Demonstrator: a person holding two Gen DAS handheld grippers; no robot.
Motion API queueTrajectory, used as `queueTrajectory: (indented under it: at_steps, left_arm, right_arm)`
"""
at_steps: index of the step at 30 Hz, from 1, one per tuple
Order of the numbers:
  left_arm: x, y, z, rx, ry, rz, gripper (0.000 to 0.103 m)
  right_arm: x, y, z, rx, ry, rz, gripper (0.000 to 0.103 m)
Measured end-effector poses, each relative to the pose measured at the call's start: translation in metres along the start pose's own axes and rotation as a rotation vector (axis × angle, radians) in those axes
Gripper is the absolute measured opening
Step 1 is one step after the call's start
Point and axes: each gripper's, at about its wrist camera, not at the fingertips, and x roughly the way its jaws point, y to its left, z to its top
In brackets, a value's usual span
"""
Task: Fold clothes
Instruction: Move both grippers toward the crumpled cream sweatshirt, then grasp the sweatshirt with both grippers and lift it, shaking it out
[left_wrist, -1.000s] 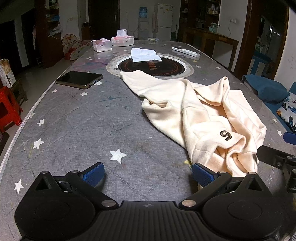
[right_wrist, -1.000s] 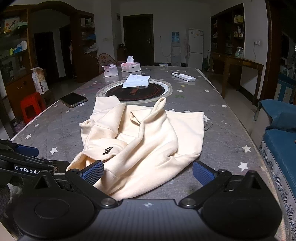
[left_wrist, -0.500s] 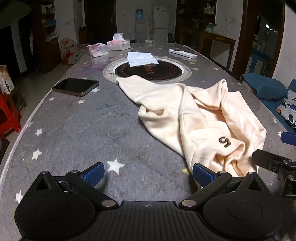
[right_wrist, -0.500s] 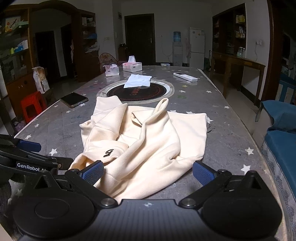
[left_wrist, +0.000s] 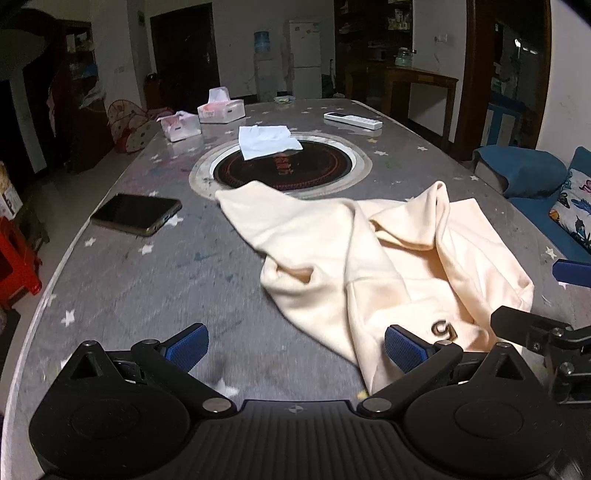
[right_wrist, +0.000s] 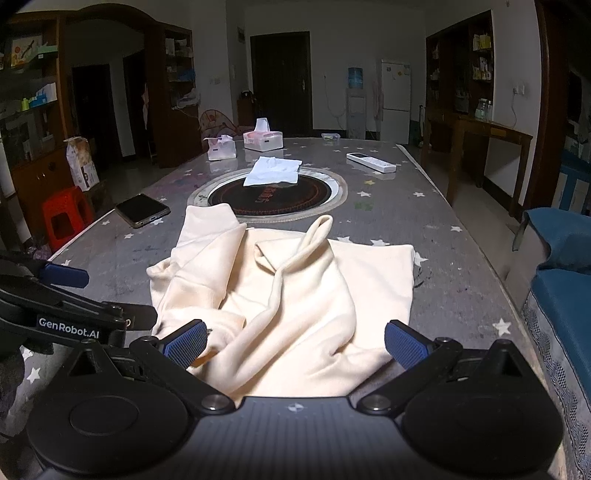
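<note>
A cream garment (right_wrist: 295, 288) with a small dark emblem (left_wrist: 443, 328) near its hem lies on a grey desk (left_wrist: 147, 280) patterned with scattered white stars and faint coloured smudges. Set into the desk is a round black plate (left_wrist: 280, 166) with red ring markings and a silver rim. On it lies a white cloth (left_wrist: 266, 142). Nearby — a black phone (left_wrist: 136, 214), a white remote (left_wrist: 352, 120) and white tissue boxes (right_wrist: 263, 140). Both hand-held grippers are black with blue finger pads (right_wrist: 184, 341). A red stool (right_wrist: 64, 214) stands on the floor.
</note>
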Motion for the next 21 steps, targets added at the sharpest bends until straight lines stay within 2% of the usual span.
queueTrajectory:
  at_steps: [6, 13, 17, 21]
  left_arm:
    - [0.010, -0.004, 0.013, 0.023, -0.013, -0.012, 0.103]
    - [0.020, -0.009, 0.030, 0.021, -0.039, -0.080, 0.102]
    - [0.028, -0.014, 0.041, 0.044, -0.045, -0.115, 0.094]
    - [0.041, -0.018, 0.048, 0.062, -0.031, -0.134, 0.088]
  right_arm:
    - [0.008, -0.007, 0.004, 0.009, 0.008, -0.008, 0.103]
    - [0.020, -0.019, 0.014, 0.028, 0.012, -0.007, 0.103]
    - [0.029, -0.030, 0.022, 0.048, 0.011, -0.017, 0.100]
    - [0.038, -0.045, 0.030, 0.072, 0.017, -0.033, 0.093]
